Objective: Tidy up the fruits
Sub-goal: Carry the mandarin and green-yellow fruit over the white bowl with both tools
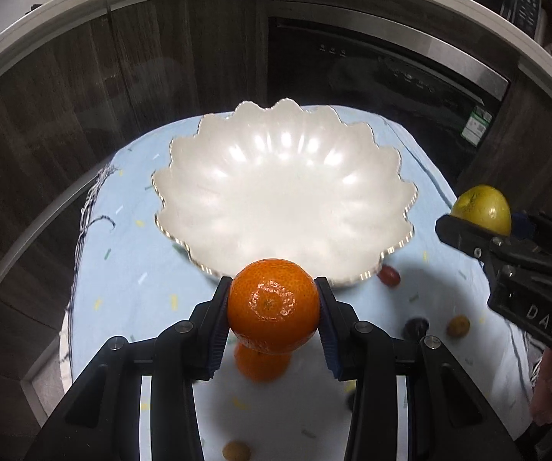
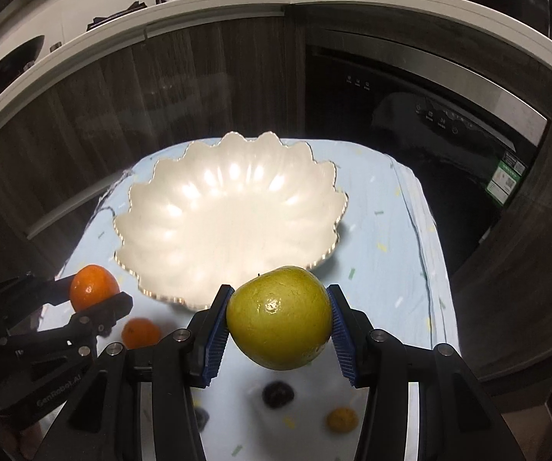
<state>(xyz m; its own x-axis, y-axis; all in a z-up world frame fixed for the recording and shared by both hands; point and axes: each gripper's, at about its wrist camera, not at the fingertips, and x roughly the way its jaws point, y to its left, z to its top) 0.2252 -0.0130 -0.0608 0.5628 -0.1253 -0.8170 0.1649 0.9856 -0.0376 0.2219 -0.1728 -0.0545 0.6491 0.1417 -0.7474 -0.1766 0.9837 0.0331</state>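
My left gripper clamps an orange, my right gripper a green fruit; the bowl sits empty, small fruits still scattered on the desk.

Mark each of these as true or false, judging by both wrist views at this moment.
1. The left hand-held gripper clamps an orange. True.
2. The scalloped white bowl already holds fruit. False: its inside is bare.
3. The right hand-held gripper grips a yellow-green fruit. True.
4. A second orange lies on the blue cloth. True.
5. The bowl sits on bare wood. False: it rests on the blue cloth.
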